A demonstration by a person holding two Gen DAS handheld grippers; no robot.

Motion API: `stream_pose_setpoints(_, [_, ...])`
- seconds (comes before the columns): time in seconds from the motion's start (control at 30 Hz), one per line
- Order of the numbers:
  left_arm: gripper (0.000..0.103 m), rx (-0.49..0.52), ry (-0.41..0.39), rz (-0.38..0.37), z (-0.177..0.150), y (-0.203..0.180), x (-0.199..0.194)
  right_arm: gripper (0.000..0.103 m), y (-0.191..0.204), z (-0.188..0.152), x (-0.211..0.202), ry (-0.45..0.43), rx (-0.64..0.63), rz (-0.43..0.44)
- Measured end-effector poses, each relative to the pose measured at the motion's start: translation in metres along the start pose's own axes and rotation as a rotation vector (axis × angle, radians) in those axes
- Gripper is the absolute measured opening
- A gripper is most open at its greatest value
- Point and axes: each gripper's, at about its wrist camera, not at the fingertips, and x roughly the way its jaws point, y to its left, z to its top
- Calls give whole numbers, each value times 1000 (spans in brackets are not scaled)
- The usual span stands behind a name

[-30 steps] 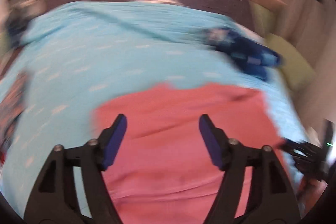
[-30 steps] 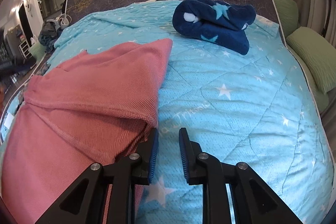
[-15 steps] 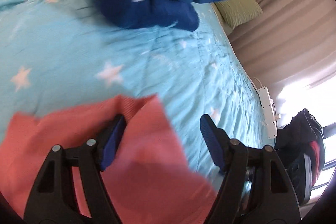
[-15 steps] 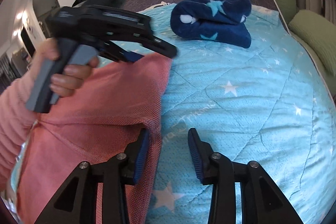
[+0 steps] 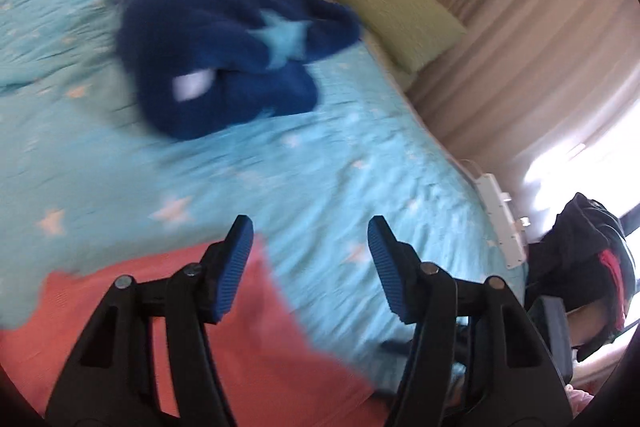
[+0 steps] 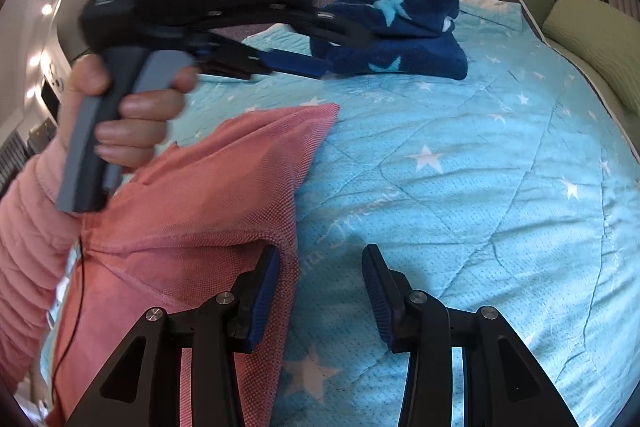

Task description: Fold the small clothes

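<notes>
since a second ago we swing the left gripper [image 5: 310, 267] to the pink garment's [image 6: 208, 195] far corner, fingers narrowing yet empty above it; right gripper [image 6: 320, 291] fingers have just spread, releasing the near fold on the bed [image 6: 460, 187]. we judge this fold laid.

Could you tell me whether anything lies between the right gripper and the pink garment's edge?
Nothing visible does. The right gripper is open right at the pink garment, its edge beside one finger, with only bare quilt between the jaws. The blue bundle lies far off.
</notes>
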Motion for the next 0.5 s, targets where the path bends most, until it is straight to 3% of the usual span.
stream_pose_setpoints(0.1, [62, -57, 64, 18, -10, 25, 5, 44, 16, -1, 3, 16, -60, 0])
stream_pose_setpoints(0.2, [62, -32, 81, 13, -18, 24, 23, 43, 26, 2, 9, 18, -85, -17])
stream_pose_setpoints(0.23, [56, -19, 83, 12, -19, 19, 31, 37, 25, 4, 12, 21, -69, -36])
stream_pose_setpoints(0.27, [43, -6, 82, 24, -19, 15, 40, 16, 21, 6, 14, 16, -31, -57])
stream_pose_setpoints(0.3, [38, 17, 83, 90, -19, 9, 56, 11, 12, 6, 14, 19, 28, -37])
stream_pose_setpoints(0.4, [30, 64, 7, 177, -14, -1, 66, 8, -13, 2, 14, 36, 201, 23])
stream_pose_setpoints(0.5, [29, -10, -29, 147, -13, 6, 56, 6, -22, -3, 12, 45, 253, 53])
